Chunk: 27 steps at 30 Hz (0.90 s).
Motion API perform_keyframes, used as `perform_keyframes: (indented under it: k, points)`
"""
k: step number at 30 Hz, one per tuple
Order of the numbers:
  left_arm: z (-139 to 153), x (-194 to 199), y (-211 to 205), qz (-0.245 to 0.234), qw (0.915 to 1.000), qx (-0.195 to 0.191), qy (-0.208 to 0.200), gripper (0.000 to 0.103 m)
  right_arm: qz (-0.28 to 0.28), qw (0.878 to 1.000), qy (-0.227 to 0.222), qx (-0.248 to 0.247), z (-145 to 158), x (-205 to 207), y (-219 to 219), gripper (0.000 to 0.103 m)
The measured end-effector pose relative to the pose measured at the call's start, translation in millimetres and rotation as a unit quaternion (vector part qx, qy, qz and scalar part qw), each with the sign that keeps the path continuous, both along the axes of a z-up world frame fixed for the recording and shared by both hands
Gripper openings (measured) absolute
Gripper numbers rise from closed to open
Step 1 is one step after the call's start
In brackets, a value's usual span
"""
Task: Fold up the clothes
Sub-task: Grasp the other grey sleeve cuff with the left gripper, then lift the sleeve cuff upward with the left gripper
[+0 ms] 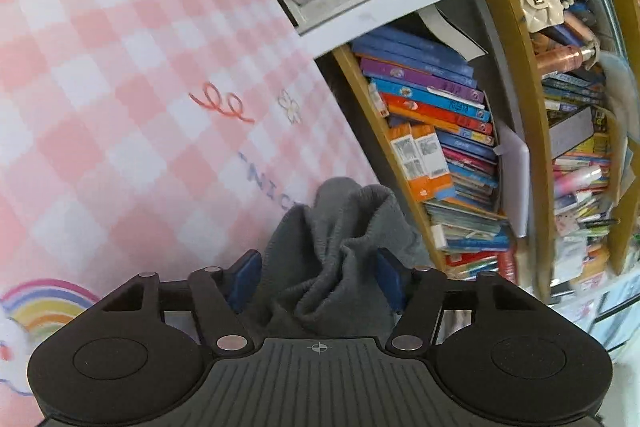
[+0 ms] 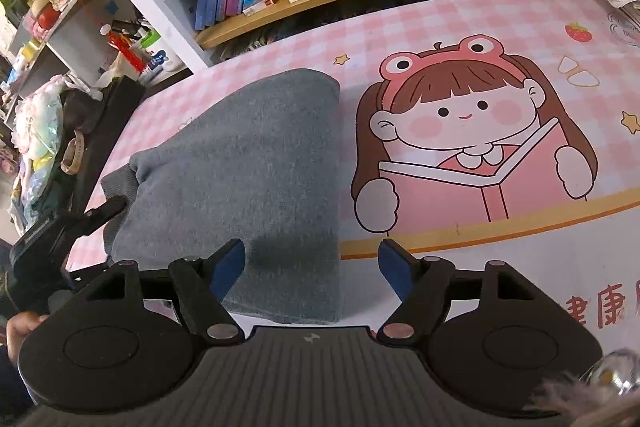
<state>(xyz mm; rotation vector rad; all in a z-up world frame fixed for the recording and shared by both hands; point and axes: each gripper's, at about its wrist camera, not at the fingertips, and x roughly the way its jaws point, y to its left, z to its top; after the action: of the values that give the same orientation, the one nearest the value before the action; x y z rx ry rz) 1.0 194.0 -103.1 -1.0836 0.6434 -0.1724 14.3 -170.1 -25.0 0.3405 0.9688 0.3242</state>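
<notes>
My left hand-held gripper (image 1: 320, 279) is clamped on bunched grey garment (image 2: 240, 163) at its left edge; my right hand-held gripper (image 2: 312, 267) hangs apart over its near-right corner, pink worktop (image 2: 460, 19) bare rightward.

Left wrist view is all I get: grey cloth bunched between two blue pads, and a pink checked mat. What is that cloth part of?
Observer: A grey garment lying folded on the mat. The left gripper pinches its bunched left end.
Operator: Where is the other gripper?
Observer: The right gripper hangs over the garment's near right corner, open, with nothing between its fingers.
Operator: Anything printed on the mat that I am missing?
Observer: A cartoon girl in a frog hat reading a book, just right of the garment.
</notes>
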Motion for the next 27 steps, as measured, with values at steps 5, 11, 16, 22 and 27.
perform_keyframes:
  k: [5,11,16,22,27]
  points:
    - [8,3,-6,-0.021,0.9997,0.01,-0.01,0.015,-0.008,1.0,0.0,0.003,-1,-2,-3,0.072]
    - [4,5,-9,-0.02,0.9993,0.031,0.003,0.016,-0.003,1.0,0.001,0.001,-1,-2,-1,0.072]
    - [20,-4,-6,-0.006,0.9992,0.038,-0.01,0.04,0.0,1.0,-0.003,0.001,0,-3,0,0.072]
    - [38,-21,-8,-0.037,0.9969,0.063,-0.03,0.074,-0.005,1.0,-0.004,0.003,1,-5,-2,0.072]
    - [31,-14,-17,-0.057,0.9957,0.073,-0.007,0.074,0.004,1.0,-0.001,0.003,0,-3,2,0.072]
